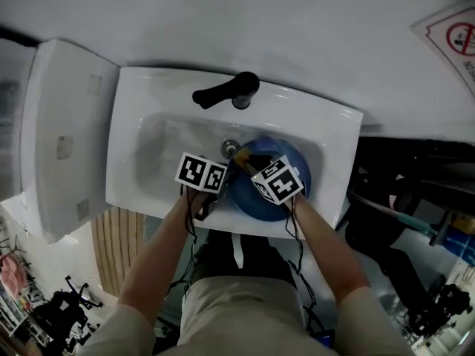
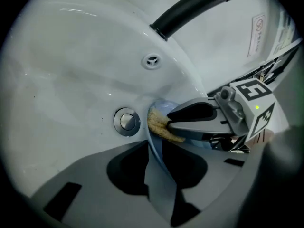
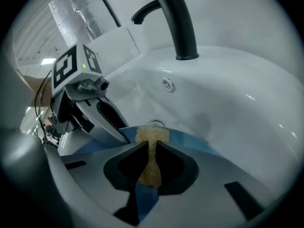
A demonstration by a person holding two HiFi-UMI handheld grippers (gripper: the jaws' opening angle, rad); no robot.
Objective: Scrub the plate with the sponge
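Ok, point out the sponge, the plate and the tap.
sponge [image 3: 151, 136], right gripper view, its free front end
plate [image 3: 190, 141], right gripper view, blue face right of the sponge
tap [image 1: 223, 93], head view, middle of the black spout

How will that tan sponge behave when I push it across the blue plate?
The tan sponge is likely soft: it narrows where the right claw pinches it, so it may fold under pressure. The round blue plate, held at its rim by the left claw, looks stiff but might pivot when pushed.
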